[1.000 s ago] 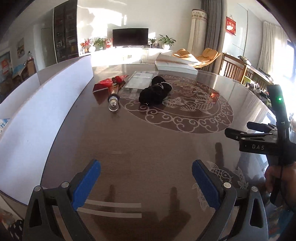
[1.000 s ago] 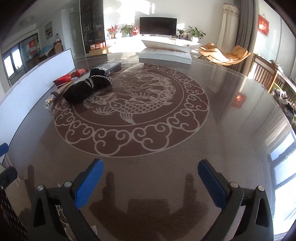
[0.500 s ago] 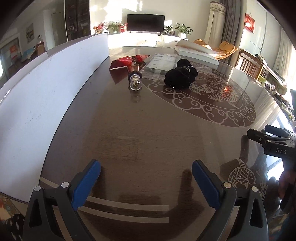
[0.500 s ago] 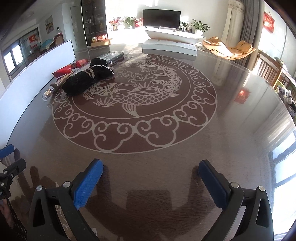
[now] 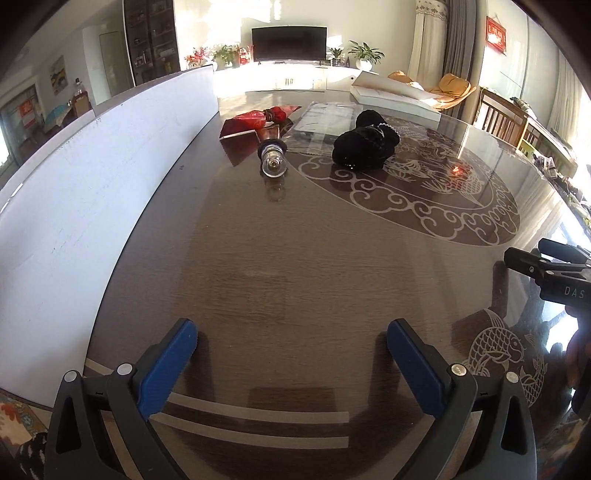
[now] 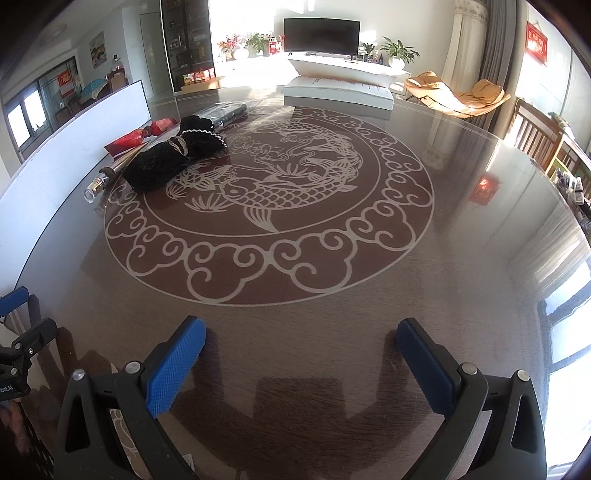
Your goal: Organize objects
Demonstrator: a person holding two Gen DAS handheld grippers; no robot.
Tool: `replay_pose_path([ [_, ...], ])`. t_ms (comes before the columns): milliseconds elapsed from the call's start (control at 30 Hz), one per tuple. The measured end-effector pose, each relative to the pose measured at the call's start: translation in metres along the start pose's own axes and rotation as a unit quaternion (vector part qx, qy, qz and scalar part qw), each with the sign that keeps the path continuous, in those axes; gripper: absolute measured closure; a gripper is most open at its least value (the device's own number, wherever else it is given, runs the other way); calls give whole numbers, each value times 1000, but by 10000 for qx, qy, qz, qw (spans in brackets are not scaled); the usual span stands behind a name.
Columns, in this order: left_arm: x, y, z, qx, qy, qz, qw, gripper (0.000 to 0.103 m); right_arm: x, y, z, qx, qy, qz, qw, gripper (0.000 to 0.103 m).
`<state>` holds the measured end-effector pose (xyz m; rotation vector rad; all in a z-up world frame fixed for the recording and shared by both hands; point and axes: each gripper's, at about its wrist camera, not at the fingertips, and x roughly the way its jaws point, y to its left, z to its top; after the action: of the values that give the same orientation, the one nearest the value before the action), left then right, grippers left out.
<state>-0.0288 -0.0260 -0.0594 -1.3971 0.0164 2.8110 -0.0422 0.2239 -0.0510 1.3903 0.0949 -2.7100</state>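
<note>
The folded umbrella lies flat, clear handle end toward the left gripper.

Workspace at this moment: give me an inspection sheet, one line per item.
Surface: dark glossy table with a fish medallion.
Job's things: black pouch, glass-capped tube, red packet, clear sleeve, clustered at the far left side.
Clutter: white box at the far edge.
Grippers: left gripper and right gripper open, empty.
Cables: nothing seen.
Surroundings: white board along the left edge; TV, chairs beyond.
</note>
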Motion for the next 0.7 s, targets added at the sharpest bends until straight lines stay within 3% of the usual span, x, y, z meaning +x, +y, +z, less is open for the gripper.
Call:
replay_pose_path([
  [700, 2, 8, 1, 17, -66, -12, 10000, 0, 1, 0, 1, 4, 45, -10, 10000, 0],
])
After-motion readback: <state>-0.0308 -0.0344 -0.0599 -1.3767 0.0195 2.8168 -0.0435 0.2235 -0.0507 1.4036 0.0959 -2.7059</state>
